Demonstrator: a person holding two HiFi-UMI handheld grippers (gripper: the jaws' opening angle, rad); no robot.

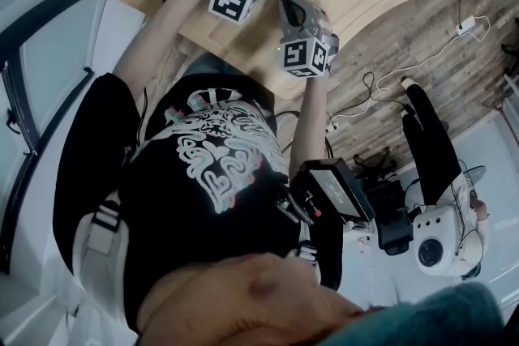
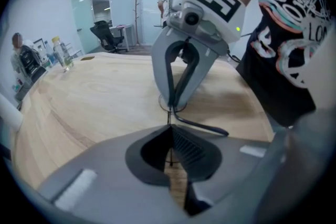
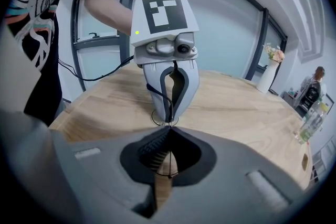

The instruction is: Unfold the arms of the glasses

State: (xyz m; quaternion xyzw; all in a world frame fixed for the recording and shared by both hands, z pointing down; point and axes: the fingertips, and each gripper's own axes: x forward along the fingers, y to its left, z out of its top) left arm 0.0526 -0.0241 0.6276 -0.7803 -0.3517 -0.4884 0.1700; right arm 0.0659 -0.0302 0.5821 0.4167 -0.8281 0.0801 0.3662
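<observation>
A pale wooden table [image 2: 94, 102] beneath the grippers shows a smooth, matt finish with visible grain. The left gripper [image 2: 169, 128] and right gripper [image 3: 169, 131], both matt grey plastic with ribbed black pads [image 2: 189, 148], pinch glasses [image 2: 201, 126] of thin dark wire with a glossy arm. Behind the right gripper hangs a black cloth T-shirt [image 2: 283, 60] with a pale print.

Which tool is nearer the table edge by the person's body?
Right. The right tool hangs just inside the table edge; the left tool is farther in from it. Both are shut on the glasses.
</observation>
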